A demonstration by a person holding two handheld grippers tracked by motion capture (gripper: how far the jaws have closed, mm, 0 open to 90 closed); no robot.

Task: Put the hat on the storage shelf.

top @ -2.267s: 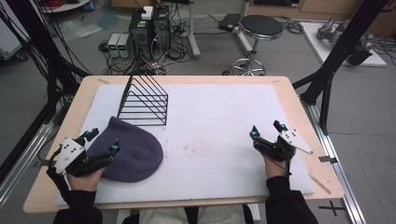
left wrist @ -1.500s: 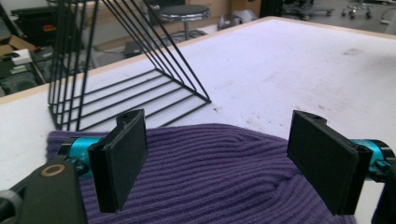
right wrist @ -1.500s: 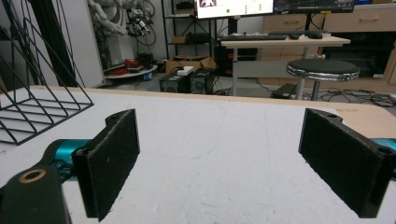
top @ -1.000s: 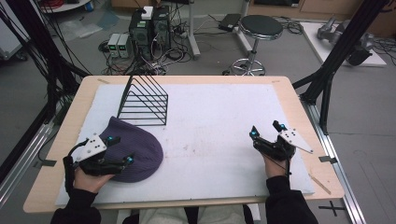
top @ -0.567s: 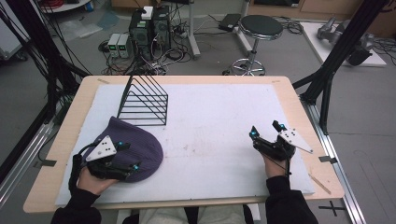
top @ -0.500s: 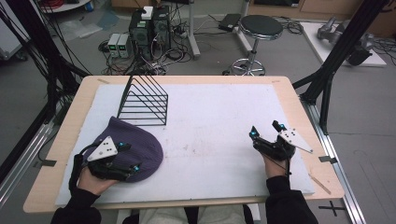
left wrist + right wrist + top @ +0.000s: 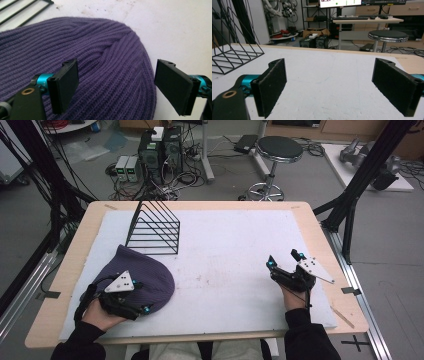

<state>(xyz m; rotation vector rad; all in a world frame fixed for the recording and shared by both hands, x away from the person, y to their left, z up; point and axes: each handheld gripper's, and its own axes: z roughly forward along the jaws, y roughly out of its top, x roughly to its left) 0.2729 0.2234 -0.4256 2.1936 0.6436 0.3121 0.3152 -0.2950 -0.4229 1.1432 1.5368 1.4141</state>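
Bench (image 7: 225, 220) from the high view: the left tongs (image 7: 131, 304) have moved from the purple beanie's (image 7: 145, 272) left edge onto its near edge. Left gripper view: jaws spread, straddling the beanie's rim (image 7: 147, 82), likely ready to pinch. Right gripper view: right tongs (image 7: 329, 87) spread, idle above bare mat.

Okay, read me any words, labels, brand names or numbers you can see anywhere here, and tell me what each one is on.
No text here can be read.
Monitor behind the table: coloured marks on its screen, too small and blurred to read.
Purple knit hat: no label or logo on the part that shows.
Left gripper and right gripper: plain black jaws, no markings.
Black wire rack: no writing.
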